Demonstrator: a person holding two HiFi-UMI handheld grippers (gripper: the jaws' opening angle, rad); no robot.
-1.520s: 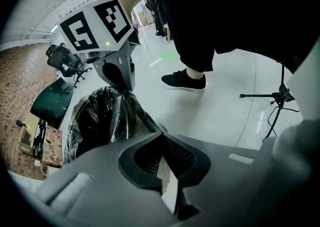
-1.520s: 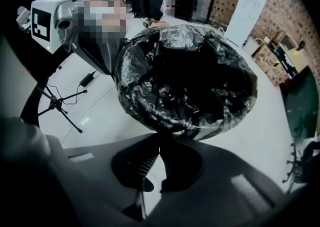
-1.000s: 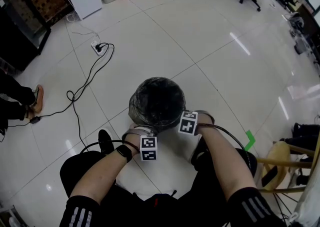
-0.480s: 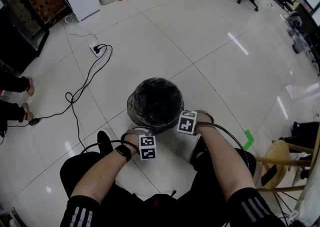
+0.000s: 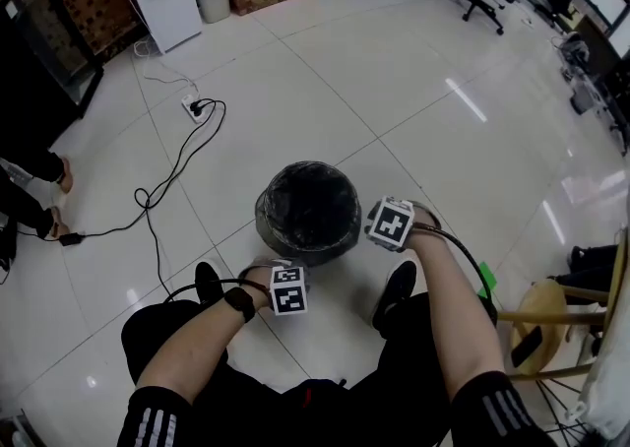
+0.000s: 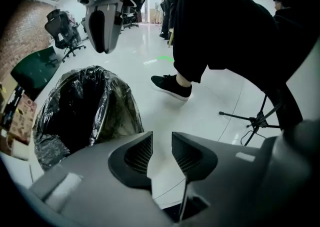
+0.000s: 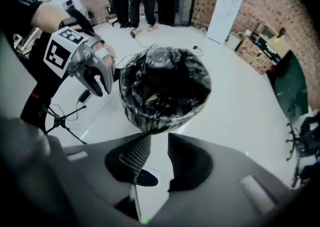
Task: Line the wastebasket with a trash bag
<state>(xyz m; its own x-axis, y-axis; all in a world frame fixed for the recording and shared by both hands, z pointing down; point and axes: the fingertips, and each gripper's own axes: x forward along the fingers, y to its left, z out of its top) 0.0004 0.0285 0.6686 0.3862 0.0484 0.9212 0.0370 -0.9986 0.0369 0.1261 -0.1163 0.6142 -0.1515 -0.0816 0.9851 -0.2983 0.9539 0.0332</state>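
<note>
Black trash bag [image 5: 307, 204] lining wastebasket [image 5: 303, 248], left claw [image 6: 161, 147] and right claw [image 7: 154, 148] just opened partway, nothing between either

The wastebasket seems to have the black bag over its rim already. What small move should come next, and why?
Probably lift both grippers clear and finish. The trash bag is folded over the rim of the wastebasket on every side that shows. The jaws of the left gripper and the right gripper have just been opening, and nothing is between them.
</note>
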